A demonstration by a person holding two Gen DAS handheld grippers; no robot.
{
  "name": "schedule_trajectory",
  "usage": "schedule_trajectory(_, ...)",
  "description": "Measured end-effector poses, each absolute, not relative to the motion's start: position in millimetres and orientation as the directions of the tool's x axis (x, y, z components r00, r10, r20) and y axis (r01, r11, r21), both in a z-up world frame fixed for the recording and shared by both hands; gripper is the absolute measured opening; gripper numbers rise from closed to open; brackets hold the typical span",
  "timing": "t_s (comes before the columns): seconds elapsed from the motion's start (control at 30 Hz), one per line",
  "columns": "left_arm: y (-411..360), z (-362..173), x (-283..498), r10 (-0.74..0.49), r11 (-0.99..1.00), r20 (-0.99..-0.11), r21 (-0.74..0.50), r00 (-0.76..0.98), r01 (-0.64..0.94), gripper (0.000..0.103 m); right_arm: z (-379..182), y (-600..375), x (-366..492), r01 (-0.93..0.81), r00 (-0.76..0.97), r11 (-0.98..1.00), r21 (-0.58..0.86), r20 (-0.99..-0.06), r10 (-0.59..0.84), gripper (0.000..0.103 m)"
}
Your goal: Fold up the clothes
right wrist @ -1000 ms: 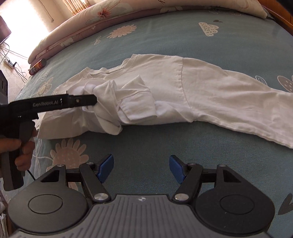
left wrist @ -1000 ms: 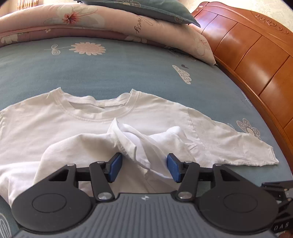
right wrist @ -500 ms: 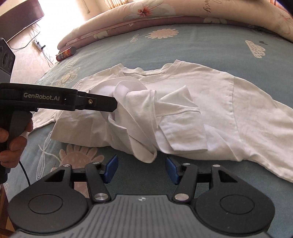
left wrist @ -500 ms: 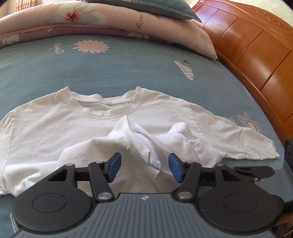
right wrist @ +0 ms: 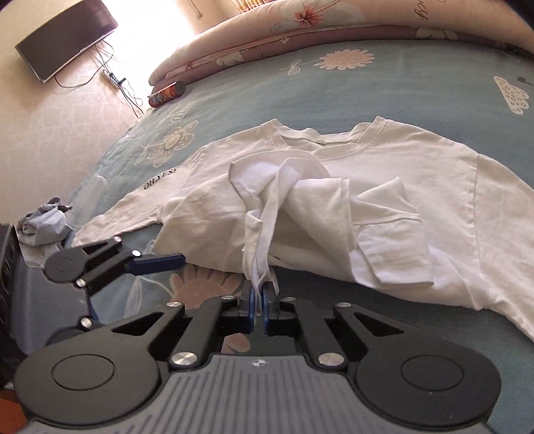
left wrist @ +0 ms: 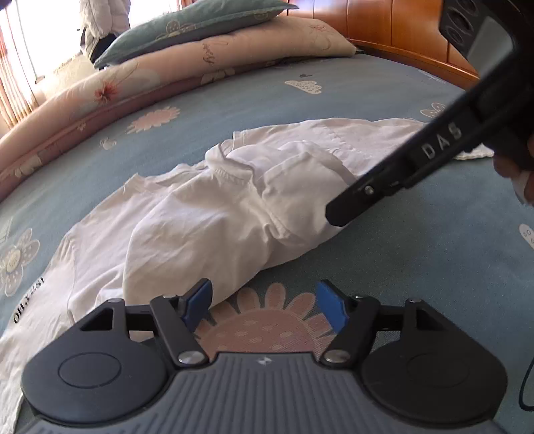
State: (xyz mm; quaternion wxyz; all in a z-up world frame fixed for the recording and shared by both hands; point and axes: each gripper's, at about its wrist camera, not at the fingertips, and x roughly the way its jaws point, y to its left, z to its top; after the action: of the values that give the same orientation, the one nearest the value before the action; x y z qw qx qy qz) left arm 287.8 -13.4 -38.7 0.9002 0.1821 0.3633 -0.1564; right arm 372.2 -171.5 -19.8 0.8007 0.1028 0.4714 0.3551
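Note:
A white T-shirt (right wrist: 417, 173) lies on the blue flowered bedsheet (right wrist: 383, 86), collar away from me, its lower part bunched up over the chest. My right gripper (right wrist: 259, 295) is shut on a hanging fold of the bunched hem (right wrist: 263, 240). In the left wrist view the shirt (left wrist: 213, 220) lies ahead and my left gripper (left wrist: 263, 305) is open and empty, just off the shirt's near edge above a pink flower print. The right gripper's arm (left wrist: 410, 167) crosses over the shirt there. The left gripper (right wrist: 160, 260) also shows in the right wrist view.
A folded quilt (left wrist: 116, 90) and a teal pillow (left wrist: 200, 23) lie at the head of the bed, by a wooden headboard (left wrist: 393, 23). A can (right wrist: 167, 94) lies on the bed's left edge. A grey cloth (right wrist: 43, 223) sits at the left side.
My right gripper has closed on the bunched hem fold. My left gripper has drawn back off the shirt to its left side and stayed open.

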Motion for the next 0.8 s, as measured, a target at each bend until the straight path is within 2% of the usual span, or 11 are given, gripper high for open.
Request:
schedule_trajectory(0.2,-50.4,-45.2,270.9,-0.069,0.844,-0.557,0.409,0.827,0.346,0.076,1.4,-152.2,362.6,-0.471,0.254,0.667,0.577,-0.635,0.729,0.006)
schedule_trajectory(0.3,-55.3,-52.7,281.6,-0.044,0.852,-0.537,0.420,0.843,0.313,0.076,4.3,-145.7,362.4,-0.485,0.232,0.662,0.571,-0.646,0.727,0.007)
schedule_trajectory(0.33,-55.5,-55.2,286.6,-0.037,0.853,-0.539,0.421,0.842,0.307,0.070,4.6,-145.5,363.3,-0.487,0.220,0.666,0.566,-0.658,0.720,0.010)
schedule_trajectory(0.37,-55.2,-57.3,291.4,-0.030,0.855,-0.543,0.421,0.839,0.303,0.058,5.7,-147.7,363.4,-0.485,0.217,0.671,0.560,-0.667,0.713,0.011)
schedule_trajectory(0.47,-49.9,-57.9,302.7,-0.036,0.862,-0.567,0.399,0.823,0.313,0.043,11.0,-166.3,362.5,-0.467,0.230,0.696,0.546,-0.684,0.692,0.016)
schedule_trajectory(0.5,-47.7,-56.2,304.9,-0.039,0.865,-0.571,0.391,0.820,0.314,0.041,12.1,-174.4,362.2,-0.455,0.247,0.712,0.535,-0.693,0.678,0.020)
schedule_trajectory(0.6,-40.8,-49.3,310.4,-0.044,0.882,-0.599,0.354,0.800,0.313,0.025,12.3,-200.6,361.6,-0.403,0.320,0.784,0.473,-0.729,0.605,0.034)
schedule_trajectory(0.63,-37.2,-46.1,311.7,-0.041,0.892,-0.611,0.334,0.790,0.305,0.016,10.0,-207.6,362.0,-0.386,0.351,0.814,0.434,-0.747,0.564,0.036)
schedule_trajectory(0.67,-33.5,-42.8,313.0,-0.038,0.902,-0.621,0.316,0.782,0.295,0.012,7.0,-210.2,361.8,-0.383,0.383,0.846,0.370,-0.770,0.510,0.039)
schedule_trajectory(0.7,-28.5,-38.5,314.5,-0.036,0.914,-0.630,0.294,0.776,0.281,0.011,3.3,-211.2,361.4,-0.387,0.416,0.877,0.285,-0.795,0.442,0.046)
schedule_trajectory(0.8,-13.0,-26.6,318.3,-0.014,0.942,-0.646,0.248,0.763,0.228,0.009,-11.5,-197.3,357.6,-0.462,0.511,0.886,-0.022,-0.823,0.246,0.052)
